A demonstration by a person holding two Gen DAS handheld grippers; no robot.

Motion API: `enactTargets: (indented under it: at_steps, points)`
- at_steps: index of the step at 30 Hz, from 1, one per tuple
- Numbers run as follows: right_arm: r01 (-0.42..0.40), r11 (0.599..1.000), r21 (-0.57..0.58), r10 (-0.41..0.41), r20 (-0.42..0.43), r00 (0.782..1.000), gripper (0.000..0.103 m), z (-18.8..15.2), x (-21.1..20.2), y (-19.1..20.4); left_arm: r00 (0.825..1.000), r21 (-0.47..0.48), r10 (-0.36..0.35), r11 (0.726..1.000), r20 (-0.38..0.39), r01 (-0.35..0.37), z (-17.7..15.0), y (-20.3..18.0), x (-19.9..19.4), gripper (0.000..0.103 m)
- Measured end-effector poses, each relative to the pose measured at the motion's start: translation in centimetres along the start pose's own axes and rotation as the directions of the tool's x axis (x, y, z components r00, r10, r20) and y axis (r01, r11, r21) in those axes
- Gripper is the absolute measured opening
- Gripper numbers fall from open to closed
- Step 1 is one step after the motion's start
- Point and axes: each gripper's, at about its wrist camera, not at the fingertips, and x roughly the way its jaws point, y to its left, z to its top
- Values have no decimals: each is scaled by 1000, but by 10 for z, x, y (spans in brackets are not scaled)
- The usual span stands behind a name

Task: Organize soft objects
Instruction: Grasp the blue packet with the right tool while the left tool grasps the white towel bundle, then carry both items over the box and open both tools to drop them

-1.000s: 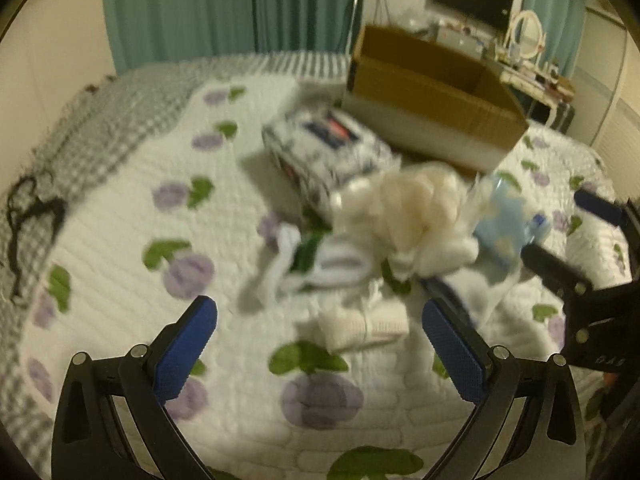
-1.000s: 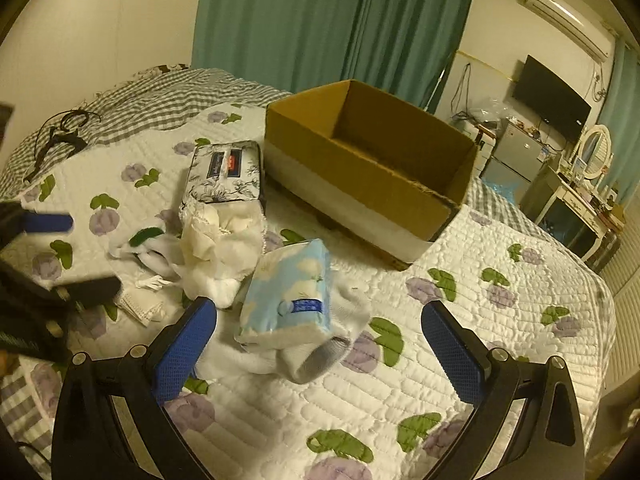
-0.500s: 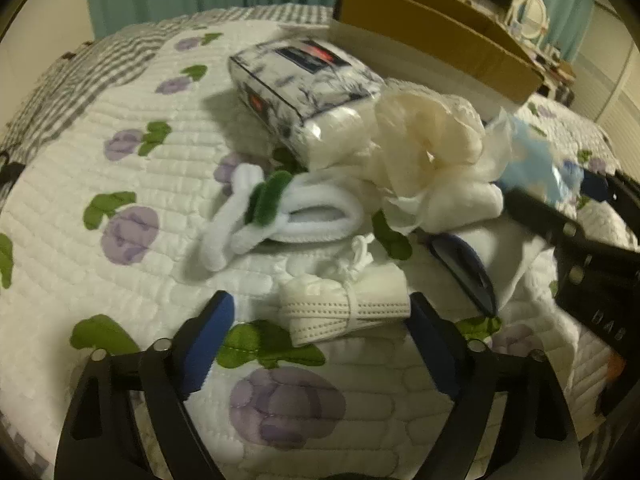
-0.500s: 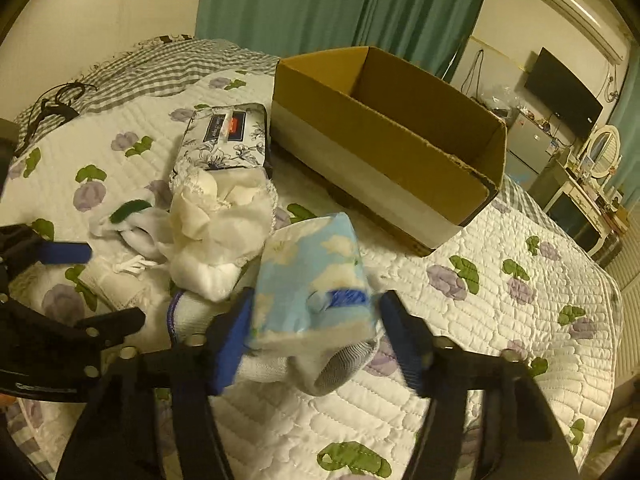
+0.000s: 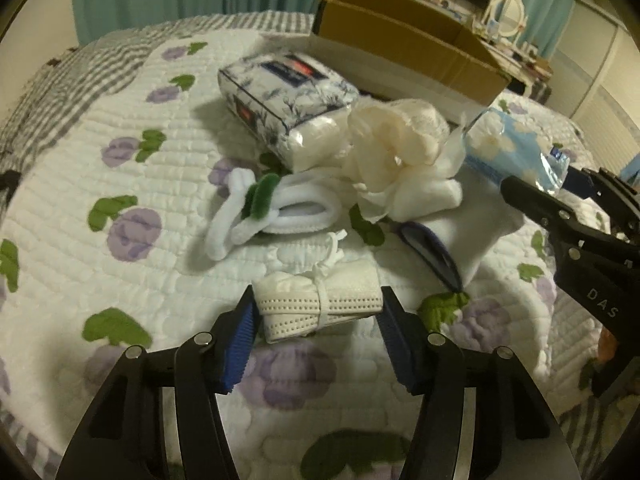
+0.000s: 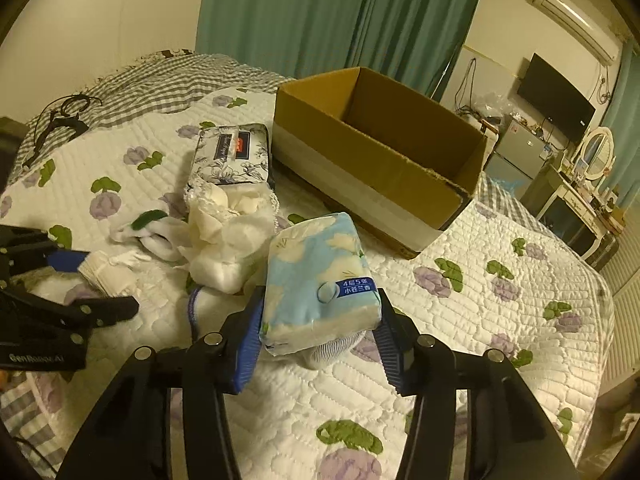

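My left gripper (image 5: 316,320) is shut on a folded white face mask (image 5: 320,304) lying on the quilt. My right gripper (image 6: 318,330) is shut on a light blue tissue pack (image 6: 318,276), also seen in the left wrist view (image 5: 508,152). Beside them lie a cream cloth bundle (image 5: 396,148), a white sock with a green patch (image 5: 276,208), a white sock with a blue-edged cuff (image 5: 464,232) and a blue-and-white floral tissue pack (image 5: 288,92). An open cardboard box (image 6: 380,152) stands on the bed beyond the pile.
The quilted bedspread (image 6: 500,312) has purple flower prints; a grey checked blanket (image 6: 152,80) lies at the far side. A black cable (image 6: 60,116) rests on it. Teal curtains (image 6: 320,12), a TV (image 6: 556,96) and a dresser (image 6: 580,204) stand beyond the bed.
My left gripper moved down to the face mask and closed on it. My right gripper closed on the blue tissue pack.
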Motion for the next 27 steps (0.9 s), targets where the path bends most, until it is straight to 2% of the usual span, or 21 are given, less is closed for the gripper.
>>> enactTargets:
  at_steps: [8, 13, 21, 27]
  points:
    - [36, 999, 19, -37, 47, 998, 50, 7, -38, 2, 996, 45, -19, 999, 90, 15, 7, -1, -41, 57]
    - [54, 996, 66, -60, 90, 994, 50, 20, -68, 0, 987, 91, -45, 995, 156, 30, 21, -8, -70, 57]
    - [78, 986, 150, -105, 180, 978, 50, 59, -97, -21, 950, 149, -77, 988, 302, 33, 75, -17, -114, 57]
    - [81, 979, 189, -125, 237, 963, 50, 95, -93, -40, 915, 213, -110, 977, 389, 26, 129, -28, -127, 57]
